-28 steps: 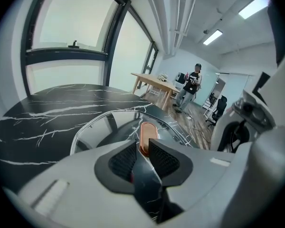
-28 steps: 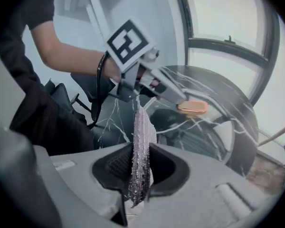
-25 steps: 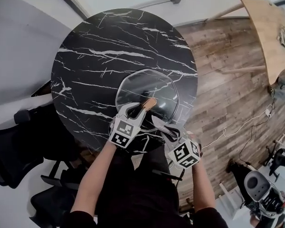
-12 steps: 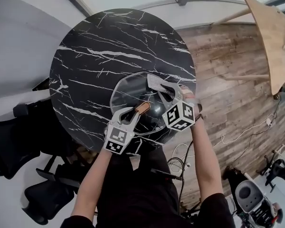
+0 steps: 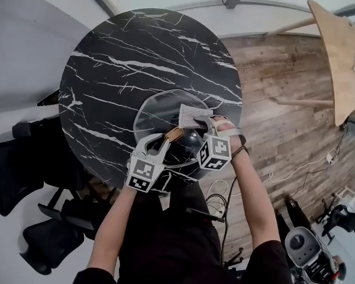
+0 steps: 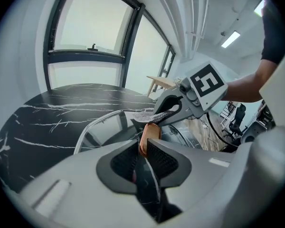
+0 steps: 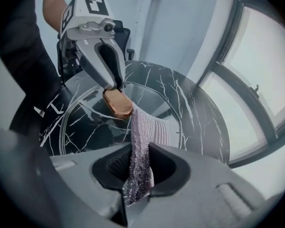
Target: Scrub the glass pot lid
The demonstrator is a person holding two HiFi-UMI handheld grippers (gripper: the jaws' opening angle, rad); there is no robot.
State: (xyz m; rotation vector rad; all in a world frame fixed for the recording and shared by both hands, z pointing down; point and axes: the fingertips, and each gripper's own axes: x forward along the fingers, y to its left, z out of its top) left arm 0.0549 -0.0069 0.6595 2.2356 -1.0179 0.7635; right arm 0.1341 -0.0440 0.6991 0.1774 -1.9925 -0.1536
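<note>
The glass pot lid [image 5: 165,114] lies on the round black marble table [image 5: 124,58], near its front edge. My left gripper [image 5: 167,138] is shut on the lid's brown handle [image 5: 175,134]; the same handle [image 6: 150,134] shows edge-on between the jaws. My right gripper [image 5: 201,122] is shut on a grey scrubbing cloth [image 5: 192,115], which lies on the glass just right of the handle. In the right gripper view the cloth [image 7: 143,137] runs from the jaws [image 7: 138,167] onto the lid [image 7: 85,127], touching the handle [image 7: 118,103] under the left gripper [image 7: 109,68].
Wooden plank floor [image 5: 284,135] lies right of the table, with a cable [image 5: 310,161] on it. A light wooden tabletop [image 5: 343,46] stands at the far right. Black office chairs [image 5: 23,176] crowd the left and lower left. Windows [image 6: 90,27] are behind the table.
My right gripper rose from the table's front edge onto the lid with the cloth, then slid slightly back toward me. The left gripper stayed shut on the handle as the lid shifted a little left.
</note>
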